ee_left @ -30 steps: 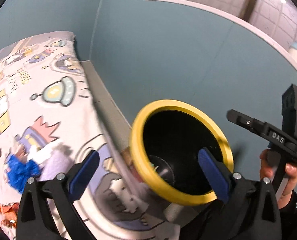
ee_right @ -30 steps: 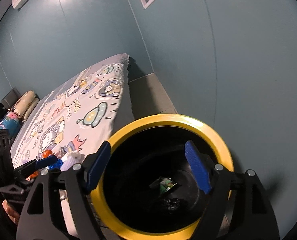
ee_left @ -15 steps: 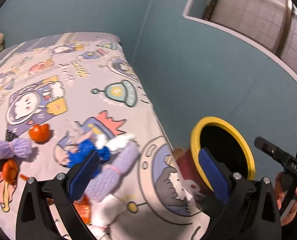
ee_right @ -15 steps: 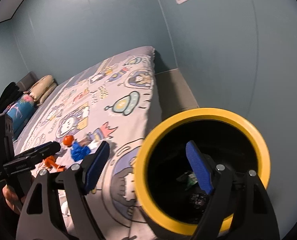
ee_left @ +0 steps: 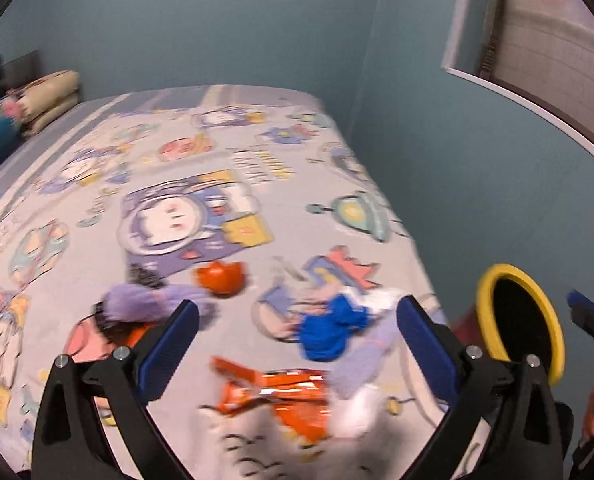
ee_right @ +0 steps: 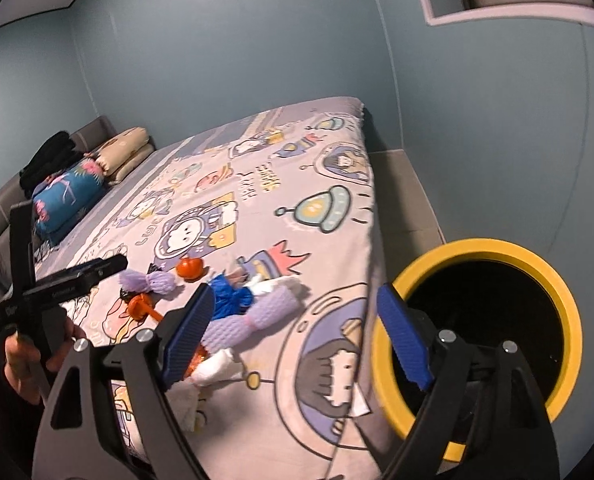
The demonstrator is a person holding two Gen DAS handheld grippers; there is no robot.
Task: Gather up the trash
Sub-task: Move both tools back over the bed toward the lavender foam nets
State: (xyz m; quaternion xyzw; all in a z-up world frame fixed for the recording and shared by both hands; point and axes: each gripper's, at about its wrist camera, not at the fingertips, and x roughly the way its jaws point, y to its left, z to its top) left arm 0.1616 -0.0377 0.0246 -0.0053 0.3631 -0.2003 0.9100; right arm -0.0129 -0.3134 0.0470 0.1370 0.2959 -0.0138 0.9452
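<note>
While hovering above the printed bedspread [ee_left: 185, 152], aimed down at the litter: left gripper [ee_left: 295, 312], jaws wide apart, nothing between them. Left view smeared, so fine detail is not readable.

Right gripper [ee_right: 293, 296]: jaws just been opening, now wide apart, nothing between. Yellow-rimmed bin [ee_right: 477, 248] at lower right of the right view, standing on the floor against the bed's edge, partly behind the right-hand finger. Contents too dark to make out.

Trash on the bedspread:
- orange wrapper [ee_left: 281, 396], crumpled, lower centre of the left view, nearest the left jaws
- orange scrap [ee_left: 221, 278], centre
- blue crumpled piece [ee_left: 329, 332], right of centre, touching a pale purple fuzzy item [ee_left: 361, 364]
- second purple fuzzy item [ee_left: 145, 304], left of centre; whether trash, cannot tell

Step judged: reaching for another piece, both tools empty. Task well short of done, with several pieces left on the bed.

Next move calls for lowering the left jaws astride the orange wrapper and closing without pinching the bedspread. Then across to the bin, at the right edge of the left view.
</note>
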